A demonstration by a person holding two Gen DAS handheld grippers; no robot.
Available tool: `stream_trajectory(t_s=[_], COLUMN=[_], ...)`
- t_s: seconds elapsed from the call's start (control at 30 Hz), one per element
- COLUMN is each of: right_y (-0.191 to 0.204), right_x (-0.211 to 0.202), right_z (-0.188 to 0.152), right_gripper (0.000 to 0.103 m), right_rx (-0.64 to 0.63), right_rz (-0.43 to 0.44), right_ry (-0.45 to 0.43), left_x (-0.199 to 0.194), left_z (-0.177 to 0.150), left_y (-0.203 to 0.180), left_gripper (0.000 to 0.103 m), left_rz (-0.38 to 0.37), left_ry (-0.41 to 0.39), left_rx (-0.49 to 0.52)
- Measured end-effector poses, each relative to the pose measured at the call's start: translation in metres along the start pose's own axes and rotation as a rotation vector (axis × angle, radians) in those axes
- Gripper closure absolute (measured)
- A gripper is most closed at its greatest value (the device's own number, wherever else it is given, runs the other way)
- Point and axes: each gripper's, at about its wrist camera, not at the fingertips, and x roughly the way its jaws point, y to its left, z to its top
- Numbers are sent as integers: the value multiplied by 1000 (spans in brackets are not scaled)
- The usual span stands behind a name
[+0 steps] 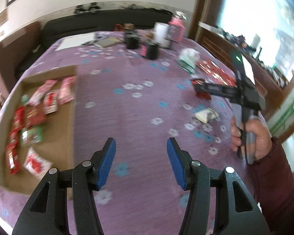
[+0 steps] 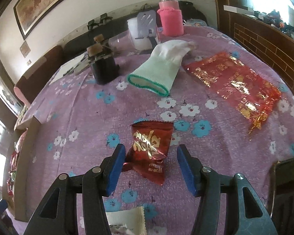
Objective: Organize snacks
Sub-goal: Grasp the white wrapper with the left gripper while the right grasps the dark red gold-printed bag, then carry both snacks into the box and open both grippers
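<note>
A shallow cardboard box (image 1: 73, 90) at the left holds several red, pink and green snack packets (image 1: 35, 115). My left gripper (image 1: 141, 144) is open and empty above the purple cloth, right of the box. My right gripper (image 2: 151, 150) is open, its fingers on either side of a dark red snack packet (image 2: 150, 146) with gold writing that lies on the cloth. In the left wrist view the right gripper (image 1: 198, 87) hovers over that red packet (image 1: 203, 96). A white packet (image 2: 125, 219) lies just below the right gripper; it also shows in the left wrist view (image 1: 205, 114).
A white-and-green glove (image 2: 158, 68), a large red-gold foil bag (image 2: 233, 82), dark jars (image 2: 103, 68), a pink-sleeved bottle (image 2: 170, 17) and a clear cup (image 2: 117, 42) stand at the table's far side. A phone (image 2: 286, 178) lies at the right. The box edge (image 2: 23, 156) is left.
</note>
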Motion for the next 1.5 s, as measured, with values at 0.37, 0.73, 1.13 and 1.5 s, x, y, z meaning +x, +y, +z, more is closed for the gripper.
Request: stream_trajectory(t_s=[0.37, 0.73, 1.13, 1.5], right_y=[-11, -42, -35, -17], right_x=[1, -14, -21, -27], right_z=[2, 5, 4, -1], right_gripper=[67, 69, 69, 69], right_rx=[0, 124, 101, 37], right_rz=[25, 23, 29, 54], right_ry=[-1, -23, -61, -115], left_x=[65, 114, 111, 27], left_z=[25, 39, 40, 37], left_y=[-88, -130, -130, -28], left_gripper=[51, 51, 80, 80], left_rz=[-76, -127, -141, -85], left_ry=[72, 102, 101, -12], left_rx=[223, 379, 315, 91])
